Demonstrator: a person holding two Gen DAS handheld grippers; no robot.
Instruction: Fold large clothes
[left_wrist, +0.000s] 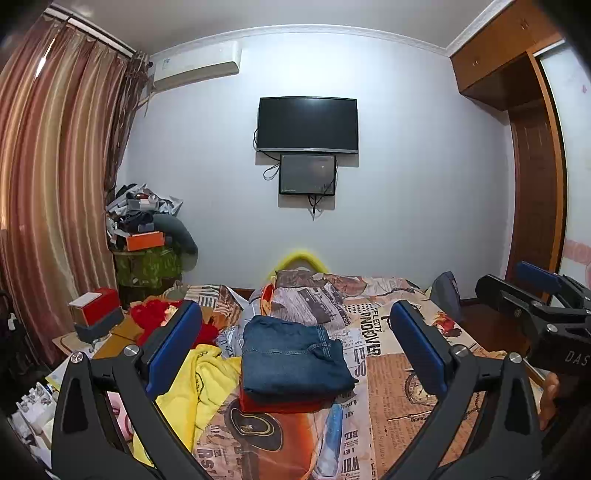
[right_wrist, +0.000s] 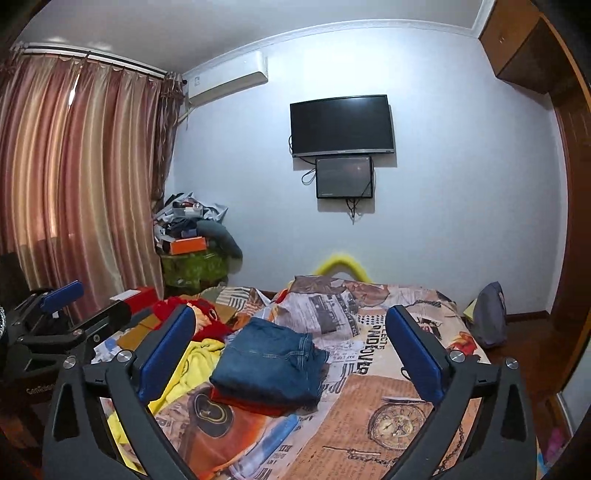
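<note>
Folded jeans sit mid-bed on a red garment, clear of both tools. Left gripper and right gripper spread wide, empty. Next: yellow garment left of the stack — pinch hem corners, lift level.

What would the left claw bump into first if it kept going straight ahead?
Most likely the folded blue jeans, which lie on a folded red garment on the bed. The left claw is open and empty, tipped slightly down toward that stack. Depth is hard to judge, so it might skim over the top.
</note>
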